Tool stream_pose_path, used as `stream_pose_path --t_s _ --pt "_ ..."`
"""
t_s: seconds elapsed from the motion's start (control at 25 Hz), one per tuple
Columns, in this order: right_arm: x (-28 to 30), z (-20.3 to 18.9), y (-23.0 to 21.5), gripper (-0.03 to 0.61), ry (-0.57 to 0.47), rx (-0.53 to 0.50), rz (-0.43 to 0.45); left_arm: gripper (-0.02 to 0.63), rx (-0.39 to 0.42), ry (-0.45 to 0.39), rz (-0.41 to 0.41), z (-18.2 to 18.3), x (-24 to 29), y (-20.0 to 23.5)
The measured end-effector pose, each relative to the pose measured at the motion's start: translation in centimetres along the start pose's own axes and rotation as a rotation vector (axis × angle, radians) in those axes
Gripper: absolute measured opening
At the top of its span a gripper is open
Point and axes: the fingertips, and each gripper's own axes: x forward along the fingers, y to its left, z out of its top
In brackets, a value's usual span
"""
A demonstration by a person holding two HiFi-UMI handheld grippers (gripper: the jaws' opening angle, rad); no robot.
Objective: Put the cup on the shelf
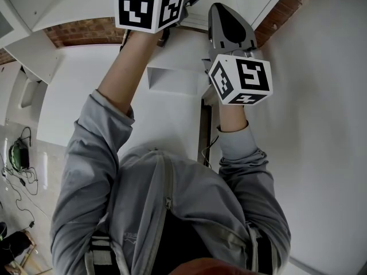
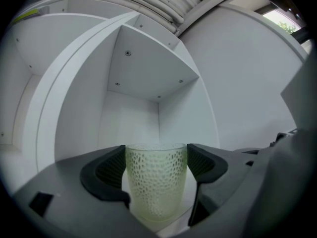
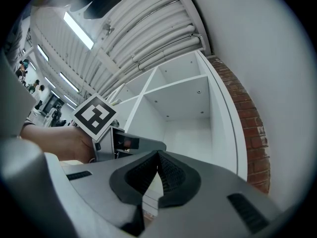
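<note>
Left claw (image 2: 157, 168) pinching dimpled cup (image 2: 156, 187) upright by both sides, open shelf (image 2: 148, 71) compartment straight ahead, prob. lined up for setting in. Right claw (image 3: 157, 175) pressed together, empty, parked alongside, clear of cup.

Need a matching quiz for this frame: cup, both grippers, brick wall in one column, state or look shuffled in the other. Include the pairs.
1. cup
2. left gripper
3. right gripper
4. brick wall

A. jaws together, nothing between them
B. red-brown, beside the white shelf
C. translucent, dimpled, upright
D. jaws clamped on the cup

Pairs: 1-C, 2-D, 3-A, 4-B
</note>
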Motion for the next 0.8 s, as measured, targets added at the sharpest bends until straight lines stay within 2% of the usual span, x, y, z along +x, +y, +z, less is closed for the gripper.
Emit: stream_pose_path --t_s 0.32,0.56,0.8 --pt "0.0 0.0 0.3 0.026 0.000 -0.002 -0.004 0.407 0.011 -0.018 0.019 0.3 -0.3 0.1" --pt "-0.3 0.2 0.4 0.026 0.000 -0.002 -0.012 0.420 0.080 -0.047 0.067 1.4 -1.1 0.2" --pt "-0.8 0.3 0.5 0.026 0.003 0.003 -0.021 0.420 0.158 -0.100 0.059 3.2 -3.7 -1.6"
